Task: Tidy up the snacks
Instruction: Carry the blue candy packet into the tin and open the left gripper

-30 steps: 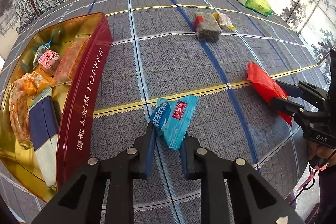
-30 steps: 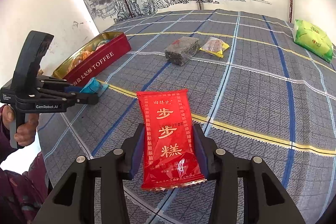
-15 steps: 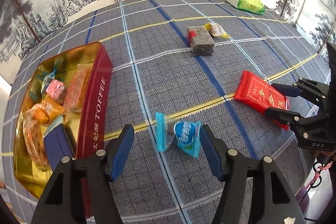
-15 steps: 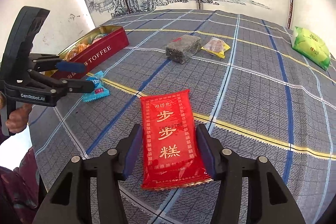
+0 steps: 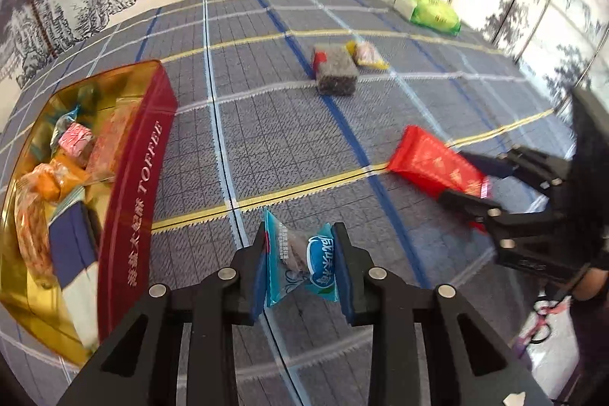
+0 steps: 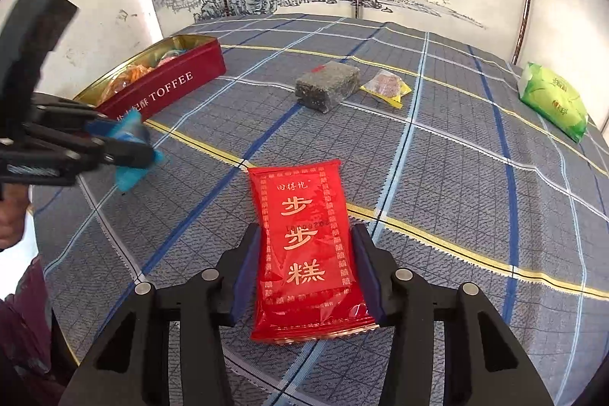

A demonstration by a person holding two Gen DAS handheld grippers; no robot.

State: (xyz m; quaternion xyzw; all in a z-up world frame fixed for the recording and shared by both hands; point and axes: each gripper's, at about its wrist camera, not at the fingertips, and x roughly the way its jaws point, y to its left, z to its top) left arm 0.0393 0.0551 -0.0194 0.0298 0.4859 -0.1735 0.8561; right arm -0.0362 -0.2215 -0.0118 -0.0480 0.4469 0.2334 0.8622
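L gripper (image 5: 298, 253) clamped on blue candy pkt (image 5: 304, 259), pkt pinched between both pads, above plaid cloth (image 5: 266, 124). Toffee tin (image 5: 141, 177) at 9 o'clock, snacks inside. R gripper (image 6: 306, 265) fingers closed against both sides of red cake pkt (image 6: 304, 246). Grey block (image 6: 329, 84) & yellow wrapper (image 6: 386, 86) at 12, side by side; green bag (image 6: 553, 99) at 2.

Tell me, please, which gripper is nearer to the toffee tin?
Left. The left gripper, shut on the blue candy, is just beside the toffee tin. The right gripper, around the red packet, sits farther across the cloth.
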